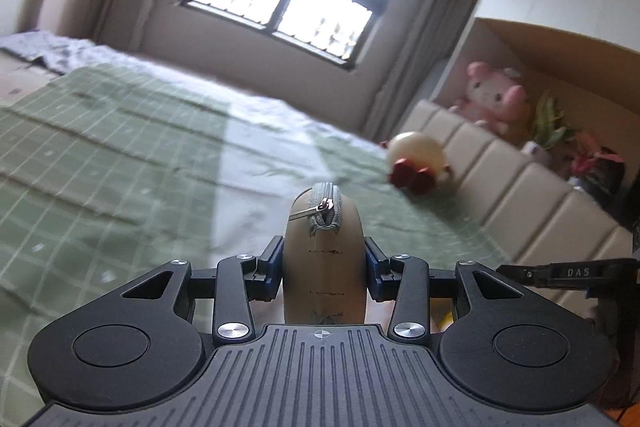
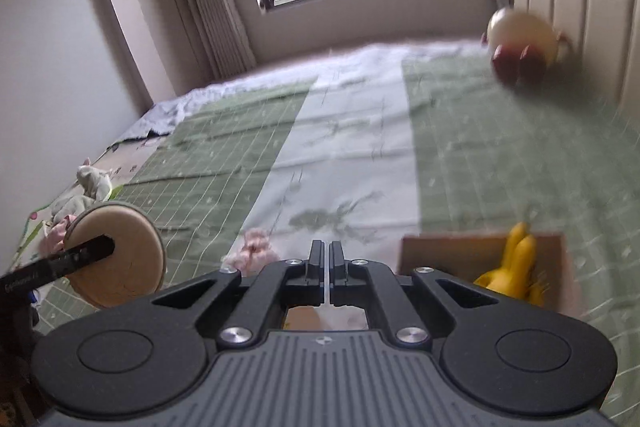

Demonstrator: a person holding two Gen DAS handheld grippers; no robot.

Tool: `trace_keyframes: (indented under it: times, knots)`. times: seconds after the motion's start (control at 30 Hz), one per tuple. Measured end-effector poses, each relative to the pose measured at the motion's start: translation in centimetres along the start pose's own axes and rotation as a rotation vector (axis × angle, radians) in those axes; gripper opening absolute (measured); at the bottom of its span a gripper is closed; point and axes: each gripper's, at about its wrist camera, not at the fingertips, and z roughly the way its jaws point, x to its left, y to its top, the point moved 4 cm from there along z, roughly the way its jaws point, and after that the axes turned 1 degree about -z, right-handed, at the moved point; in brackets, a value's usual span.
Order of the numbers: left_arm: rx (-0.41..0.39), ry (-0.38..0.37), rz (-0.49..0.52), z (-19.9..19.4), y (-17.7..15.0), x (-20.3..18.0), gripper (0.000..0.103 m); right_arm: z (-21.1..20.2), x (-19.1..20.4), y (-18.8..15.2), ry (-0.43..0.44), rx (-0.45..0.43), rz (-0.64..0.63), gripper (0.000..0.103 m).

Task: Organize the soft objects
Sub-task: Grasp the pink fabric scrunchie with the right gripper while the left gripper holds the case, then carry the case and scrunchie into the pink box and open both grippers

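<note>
My left gripper (image 1: 324, 267) is shut on a round beige zip pouch (image 1: 324, 267), held edge-on above the green bed; the pouch also shows in the right wrist view (image 2: 120, 255) at lower left. My right gripper (image 2: 329, 267) is shut and empty over the bed. A cardboard box (image 2: 440, 255) on the bed holds a yellow plush (image 2: 516, 267). A cream and red plush (image 1: 418, 157) lies by the headboard, also in the right wrist view (image 2: 520, 39). A small pink soft thing (image 2: 252, 247) lies ahead of the right gripper.
A padded beige headboard (image 1: 500, 171) borders the bed. A pink plush (image 1: 496, 95) and plants sit on the shelf behind it. Crumpled soft items (image 2: 80, 195) lie at the bed's left edge. A window and curtains stand at the far wall.
</note>
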Motion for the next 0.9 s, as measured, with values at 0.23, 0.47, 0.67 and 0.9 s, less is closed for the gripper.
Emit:
trace_keyframes:
  times: [0.23, 0.47, 0.67, 0.9]
  knots:
    - [-0.003, 0.104, -0.099, -1.6, -1.5, 8.9, 0.044, 8.8, 7.8, 0.0, 0.082, 0.169, 0.016, 0.066]
    - [-0.026, 0.118, -0.171, -3.4, -4.1, 16.5, 0.044, 20.4, 13.3, 0.6, -0.133, 0.336, 0.018, 0.067]
    - [0.003, 0.096, -0.207, -3.8, -5.1, 20.4, 0.044, 27.1, 12.5, 0.2, -0.253, 0.412, 0.059, 0.055]
    - [0.000, 0.112, -0.215, -4.0, -4.4, 20.4, 0.044, 23.9, 13.1, 1.3, -0.196, 0.361, 0.018, 0.009]
